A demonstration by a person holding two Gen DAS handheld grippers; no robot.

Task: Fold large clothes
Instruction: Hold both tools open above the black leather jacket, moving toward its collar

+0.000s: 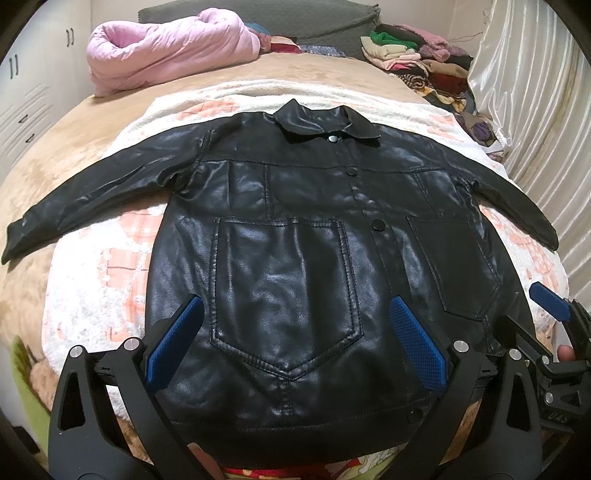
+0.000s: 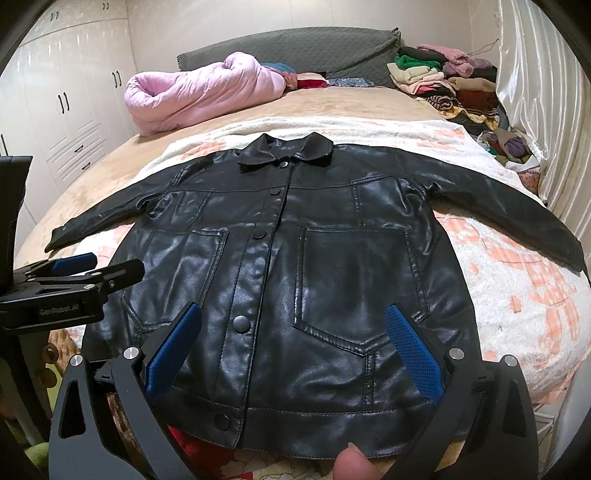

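Across the middle of both wrist views I see the black leather jacket lying flat and face up on a white and peach blanket spread over the bed, collar toward the top of the frame, hem toward me, both sleeves stretched out to the sides. Its front is snapped shut, with a row of dark snaps running from collar to hem, and a large patch pocket sits on each front panel. In the left wrist view my left tongs stand wide, the blue pads spread to either side of the pocket at the lower centre of the frame, holding nothing; whether they touch the leather I cannot tell. In the right wrist view my right tongs are equally wide and hold nothing, framing the lower snap line and the other pocket near the hem. The left tongs also show at the left edge of that view, and one blue pad of the right tongs shows at the lower right edge of the left view. A fingertip pokes in at the bottom centre of the right wrist view. At the upper left of the frame a rolled pink quilt rests near the grey headboard, and a heap of assorted clothes lies at the upper right beside a pale curtain. White wardrobe doors fill the far left of the right wrist view.
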